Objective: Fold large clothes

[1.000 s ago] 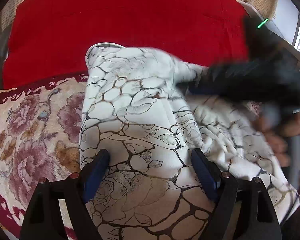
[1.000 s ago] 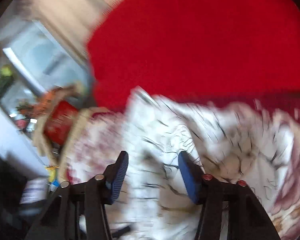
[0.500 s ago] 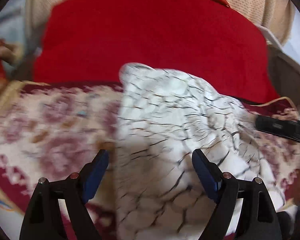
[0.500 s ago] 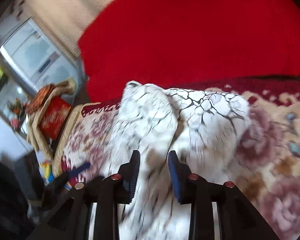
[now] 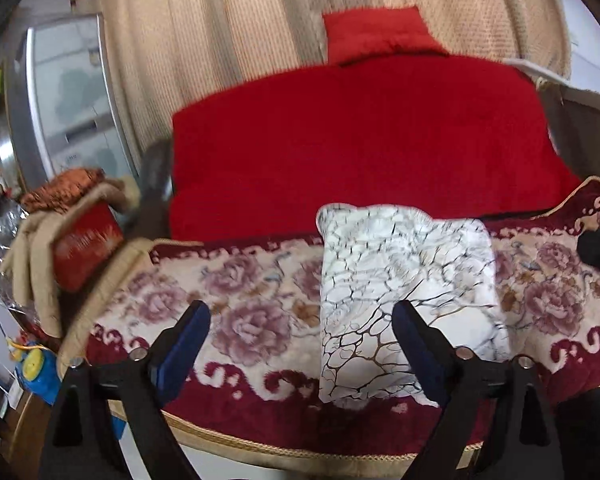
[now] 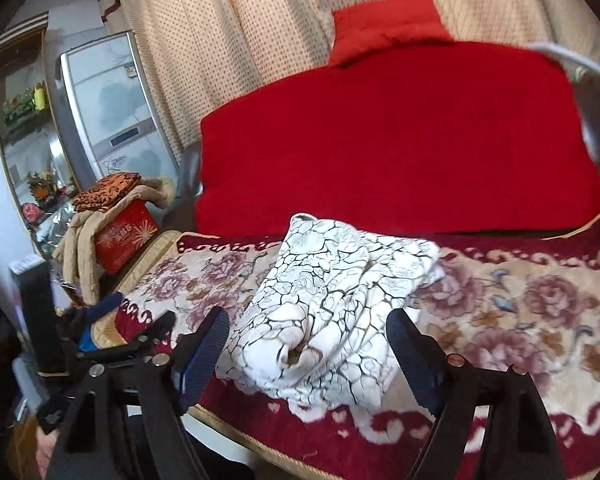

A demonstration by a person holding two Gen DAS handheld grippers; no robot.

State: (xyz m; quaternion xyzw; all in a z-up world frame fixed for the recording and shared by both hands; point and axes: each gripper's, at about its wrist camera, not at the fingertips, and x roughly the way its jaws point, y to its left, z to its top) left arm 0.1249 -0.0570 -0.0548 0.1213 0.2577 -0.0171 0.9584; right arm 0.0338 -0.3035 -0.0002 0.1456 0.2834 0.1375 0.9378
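Observation:
A white garment with a black crackle print [image 5: 404, 276] lies folded in a compact rectangle on the flowered seat cover [image 5: 240, 312]. In the right wrist view the garment [image 6: 340, 292] shows a rolled fold at its near end. My left gripper [image 5: 300, 320] hovers back from the seat's front edge, its jaws opening with nothing between them. My right gripper [image 6: 308, 320] hangs above the garment's near end, its jaws also opening; the cloth lies beyond and below the pads, untouched. The left gripper's black frame [image 6: 100, 344] shows at the lower left of the right wrist view.
A thick red blanket [image 5: 360, 140] covers the backrest behind the garment, with beige curtains [image 5: 220, 40] above. Left of the seat stands a red box [image 6: 124, 236] draped with beige cloth, and a silver refrigerator [image 6: 108, 112] behind it. The flowered seat cover [image 6: 520, 312] spreads to the right.
Both grippers have drawn back and up from the garment. The right gripper, nearly shut around the cloth before, has spread wide and let go. The garment now lies folded on the seat.

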